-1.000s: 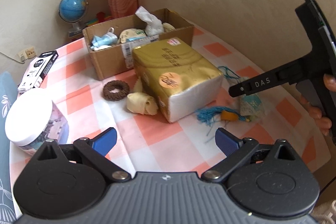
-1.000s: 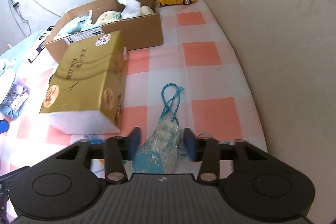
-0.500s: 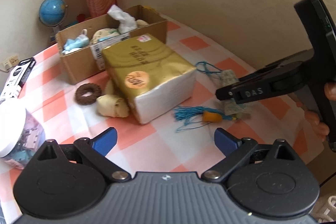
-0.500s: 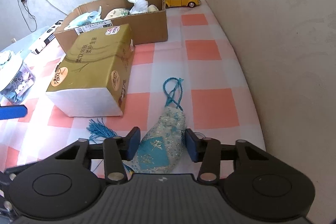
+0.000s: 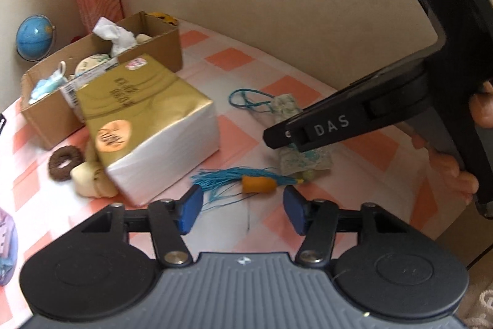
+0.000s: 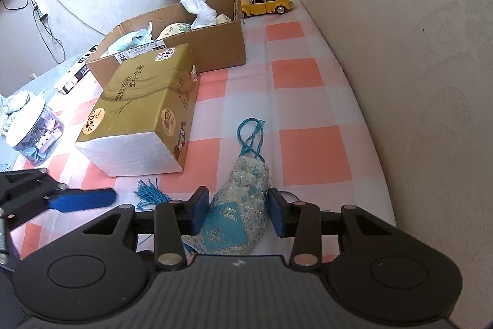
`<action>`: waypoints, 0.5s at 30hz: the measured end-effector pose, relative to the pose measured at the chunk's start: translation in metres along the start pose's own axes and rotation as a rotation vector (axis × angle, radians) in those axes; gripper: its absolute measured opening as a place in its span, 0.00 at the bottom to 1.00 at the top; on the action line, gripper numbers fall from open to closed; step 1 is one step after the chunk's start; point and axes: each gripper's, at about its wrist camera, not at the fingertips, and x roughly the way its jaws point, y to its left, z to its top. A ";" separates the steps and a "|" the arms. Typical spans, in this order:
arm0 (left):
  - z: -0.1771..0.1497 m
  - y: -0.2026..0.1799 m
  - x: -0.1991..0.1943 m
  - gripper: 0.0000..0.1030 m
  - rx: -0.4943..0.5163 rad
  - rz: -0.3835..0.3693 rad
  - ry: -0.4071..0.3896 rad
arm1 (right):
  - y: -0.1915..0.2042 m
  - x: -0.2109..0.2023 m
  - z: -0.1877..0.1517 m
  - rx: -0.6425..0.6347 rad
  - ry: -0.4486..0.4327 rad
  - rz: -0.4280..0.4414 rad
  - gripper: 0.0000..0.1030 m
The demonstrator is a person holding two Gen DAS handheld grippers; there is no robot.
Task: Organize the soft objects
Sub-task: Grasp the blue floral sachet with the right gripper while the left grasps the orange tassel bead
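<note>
The right claw is clamped on the brocade pouch, which lies on the bench with its long axis running straight ahead along the fingers, cord loop at the far end; the pouch is soft, glittery blue-and-cream cloth, bulging between the pads. The left claw has just been closing, its jaws apart with nothing gripped; the blue tassel, fine loose threads with an orange bead, lies crosswise just ahead of its tips. The cardboard box of soft things sits farther ahead, past the gold tissue pack.
</note>
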 end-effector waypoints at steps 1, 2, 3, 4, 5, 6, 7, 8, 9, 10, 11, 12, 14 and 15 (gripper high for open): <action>0.000 -0.001 0.003 0.50 0.000 0.000 0.003 | -0.001 0.000 0.000 0.002 -0.001 0.003 0.45; 0.001 -0.003 0.006 0.50 0.001 0.001 0.006 | -0.001 0.000 0.000 0.004 -0.001 0.005 0.45; 0.002 -0.004 0.009 0.48 0.001 0.000 0.007 | -0.002 0.000 0.000 0.005 -0.001 0.007 0.45; 0.002 -0.005 0.011 0.47 -0.002 0.000 0.006 | -0.002 0.001 0.000 0.006 -0.002 0.010 0.45; 0.002 -0.005 0.013 0.46 -0.005 -0.002 0.006 | -0.003 0.000 0.000 0.006 -0.002 0.012 0.45; 0.003 -0.005 0.015 0.43 -0.006 -0.006 0.010 | -0.004 -0.001 -0.001 0.007 -0.003 0.014 0.45; 0.003 -0.006 0.016 0.40 -0.008 -0.009 0.014 | -0.004 -0.001 -0.001 0.006 -0.004 0.015 0.45; 0.004 -0.006 0.017 0.39 -0.014 -0.013 0.010 | -0.003 -0.001 -0.002 0.004 -0.004 0.013 0.45; 0.005 -0.005 0.017 0.37 -0.017 -0.015 0.009 | -0.003 -0.001 -0.002 0.003 -0.006 0.011 0.45; 0.005 -0.005 0.017 0.35 -0.020 -0.015 0.008 | -0.003 -0.001 -0.002 0.002 -0.007 0.009 0.45; 0.005 -0.005 0.017 0.32 -0.023 -0.015 0.007 | -0.003 -0.001 -0.002 0.002 -0.007 0.007 0.45; 0.006 -0.005 0.017 0.25 -0.024 -0.016 0.006 | -0.003 -0.001 -0.002 0.001 -0.006 0.005 0.46; 0.006 -0.004 0.017 0.24 -0.024 -0.016 0.007 | -0.001 -0.002 -0.003 -0.006 -0.007 -0.004 0.46; 0.006 -0.004 0.016 0.24 -0.027 -0.018 0.007 | -0.001 -0.002 -0.003 -0.010 -0.005 -0.010 0.46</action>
